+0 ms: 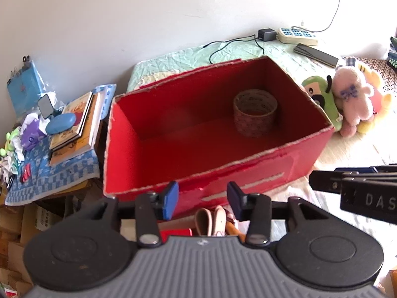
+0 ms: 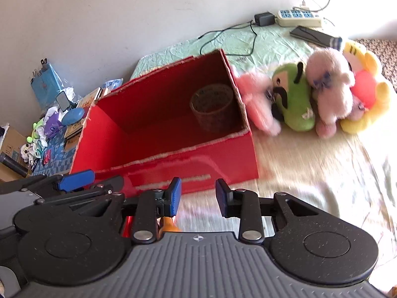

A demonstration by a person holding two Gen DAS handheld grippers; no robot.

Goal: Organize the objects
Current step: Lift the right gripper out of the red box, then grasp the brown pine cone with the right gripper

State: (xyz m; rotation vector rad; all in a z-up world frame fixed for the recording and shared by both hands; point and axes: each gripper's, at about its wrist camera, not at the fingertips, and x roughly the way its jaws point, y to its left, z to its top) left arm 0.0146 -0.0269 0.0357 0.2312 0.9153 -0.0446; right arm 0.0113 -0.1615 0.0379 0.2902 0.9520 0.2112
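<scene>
Your left gripper [image 1: 203, 200] hangs over the near wall of the red box [image 1: 248, 171], its blue pads [image 1: 171, 200] parted with nothing between them. Your right gripper [image 2: 198, 197] sits just beside it on the bed [image 2: 310, 173], jaws narrowly apart and gripping nothing. Inside the box, 1 roll of tape [image 1: 255, 111] stands upright near the right end wall. 4 plush toys lean outside that wall: a pink one [image 2: 260, 101], a green one [image 2: 295, 96], a pale pink one [image 2: 330, 84] and a yellow one [image 2: 367, 92]. The items below your left pads are too hidden to identify, possibly tan straps.
</scene>
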